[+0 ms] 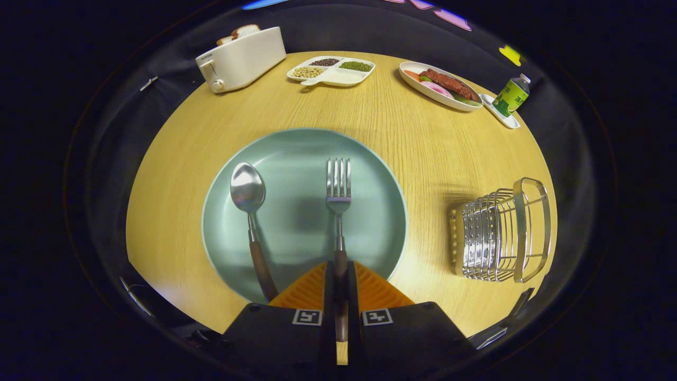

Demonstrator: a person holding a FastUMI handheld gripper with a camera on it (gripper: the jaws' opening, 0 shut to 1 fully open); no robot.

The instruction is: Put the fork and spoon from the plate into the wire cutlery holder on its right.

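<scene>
Wooden round table [412,132] carries a green plate [296,153] with the spoon [247,193] and fork [338,185] lying on it. Gripper [340,280] pinches the fork's handle between both fingers. Wire cutlery holder [502,233] stands empty to the plate's right, so neither piece looks delivered yet.

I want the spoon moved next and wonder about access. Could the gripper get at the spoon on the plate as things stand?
Probably not yet: the gripper is shut on the fork handle, so its fingers are taken. Otherwise the way looks free; the spoon lies uncovered on the plate beside the fork, apart from it.
</scene>
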